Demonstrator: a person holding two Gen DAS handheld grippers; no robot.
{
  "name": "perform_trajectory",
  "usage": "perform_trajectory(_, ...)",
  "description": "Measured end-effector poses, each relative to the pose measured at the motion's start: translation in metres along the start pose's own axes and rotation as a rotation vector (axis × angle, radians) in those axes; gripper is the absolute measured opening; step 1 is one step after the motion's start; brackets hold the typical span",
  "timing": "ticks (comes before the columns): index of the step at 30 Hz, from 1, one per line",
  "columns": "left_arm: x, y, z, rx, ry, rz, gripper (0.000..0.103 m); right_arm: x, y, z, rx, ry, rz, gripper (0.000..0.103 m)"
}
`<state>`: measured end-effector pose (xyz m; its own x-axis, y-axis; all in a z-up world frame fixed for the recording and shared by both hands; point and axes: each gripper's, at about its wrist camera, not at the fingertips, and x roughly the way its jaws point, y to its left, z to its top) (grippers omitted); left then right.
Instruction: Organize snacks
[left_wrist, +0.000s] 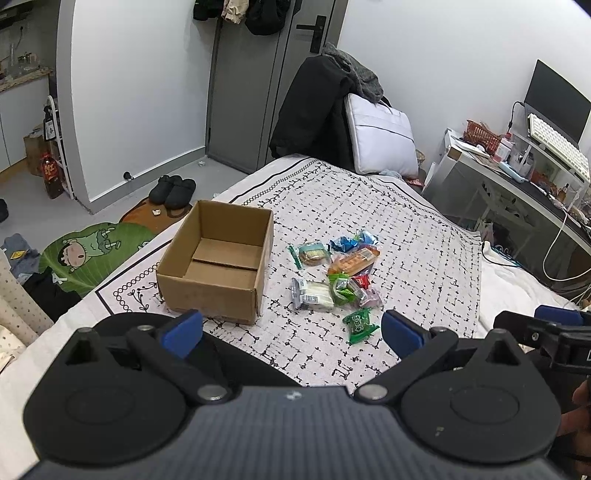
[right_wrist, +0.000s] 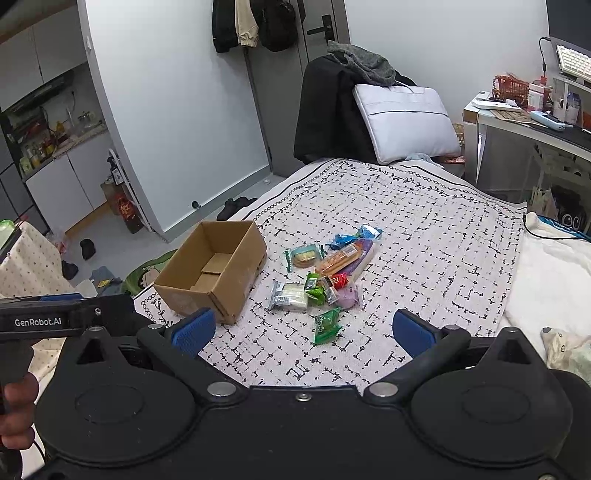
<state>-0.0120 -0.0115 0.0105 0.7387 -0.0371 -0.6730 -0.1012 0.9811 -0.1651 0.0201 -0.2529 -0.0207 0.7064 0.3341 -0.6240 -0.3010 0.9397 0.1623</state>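
From my left wrist camera I see a pair of dark shoes (left_wrist: 173, 190) on the floor past the bed and a black monitor (left_wrist: 556, 105) over the desk, both cut off or hidden on the right wrist camera, which alone shows kitchen shelves of bottles (right_wrist: 48, 142). I count one open cardboard box (left_wrist: 218, 260), nothing visible inside it, on the patterned bedspread (left_wrist: 406, 236), with roughly ten snack packets (left_wrist: 338, 275) heaped just beside its right wall and one green packet (right_wrist: 325, 325) lying apart, nearest me. My left gripper (left_wrist: 291, 334) and right gripper (right_wrist: 303, 332) both hover spread wide, holding nothing.
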Motion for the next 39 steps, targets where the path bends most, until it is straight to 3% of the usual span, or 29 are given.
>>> perform_trajectory(17,0.032,-0.016,0.001,0.013,0.044,-0.010,0.102,0.025,-0.020,0.013,0.013,0.053,0.039,0.103)
perform_trajectory(28,0.062,-0.028,0.017,-0.004,0.059,-0.017,0.102,0.045,-0.036,0.031,0.050,0.030,0.036,0.103)
perform_trajectory(33,0.078,-0.032,0.019,-0.013,0.072,-0.015,0.102,0.063,-0.051,0.035,0.056,0.033,0.047,0.103)
perform_trajectory(39,0.103,-0.036,0.017,-0.027,0.103,-0.002,0.102,0.099,-0.072,0.033,0.141,0.095,0.095,0.102)
